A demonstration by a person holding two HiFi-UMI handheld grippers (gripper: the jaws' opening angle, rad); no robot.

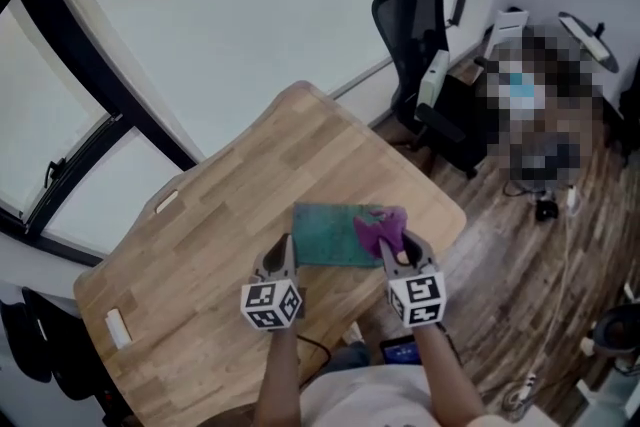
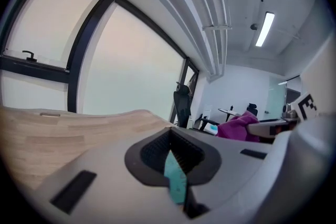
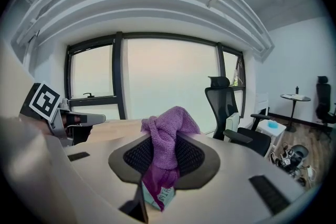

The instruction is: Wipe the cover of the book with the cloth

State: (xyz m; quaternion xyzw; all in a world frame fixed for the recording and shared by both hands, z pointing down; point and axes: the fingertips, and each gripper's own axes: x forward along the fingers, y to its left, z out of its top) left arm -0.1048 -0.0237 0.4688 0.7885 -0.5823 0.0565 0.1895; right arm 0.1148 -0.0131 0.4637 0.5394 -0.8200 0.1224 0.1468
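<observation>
A teal book (image 1: 330, 233) is held just above the wooden table (image 1: 200, 245), between the two grippers. My left gripper (image 1: 281, 255) is shut on the book's left near edge; a teal sliver of the book (image 2: 176, 178) shows between its jaws in the left gripper view. My right gripper (image 1: 395, 250) is shut on a purple cloth (image 1: 378, 230) bunched over the book's right end. In the right gripper view the cloth (image 3: 165, 147) fills the jaws, with a book corner (image 3: 160, 198) pinched under it.
A black office chair (image 1: 420, 45) stands past the table's far right corner. Two small white items (image 1: 118, 325) (image 1: 167, 202) lie near the table's left edge. Large windows run along the far side. A person sits at the right on the wooden floor side.
</observation>
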